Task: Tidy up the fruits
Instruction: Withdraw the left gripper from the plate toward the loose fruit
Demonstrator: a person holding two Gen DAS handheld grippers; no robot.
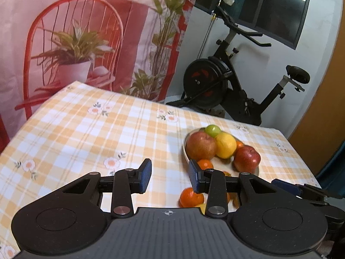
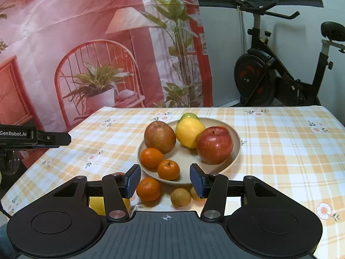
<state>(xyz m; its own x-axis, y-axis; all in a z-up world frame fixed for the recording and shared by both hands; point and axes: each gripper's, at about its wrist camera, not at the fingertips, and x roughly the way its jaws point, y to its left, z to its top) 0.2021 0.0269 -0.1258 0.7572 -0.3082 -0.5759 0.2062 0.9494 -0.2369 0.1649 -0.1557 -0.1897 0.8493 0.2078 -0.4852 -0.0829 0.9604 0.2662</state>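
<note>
A beige plate (image 2: 234,151) holds a brownish apple (image 2: 160,137), a lemon (image 2: 188,132), a red apple (image 2: 215,147), a green fruit (image 2: 189,116) and two tangerines (image 2: 168,169). On the cloth in front of the plate lie a tangerine (image 2: 148,189), a small brown kiwi-like fruit (image 2: 180,197) and a yellow fruit (image 2: 97,205) partly hidden by my right gripper. My right gripper (image 2: 165,181) is open and empty above these loose fruits. My left gripper (image 1: 169,178) is open and empty, left of the plate (image 1: 185,151), with a tangerine (image 1: 191,197) below its right finger.
A yellow checked tablecloth (image 2: 280,146) covers the table. An exercise bike (image 2: 269,79) stands behind the table's far right. A printed backdrop (image 2: 97,43) hangs behind. The left gripper's body (image 2: 34,137) shows at the left edge of the right wrist view.
</note>
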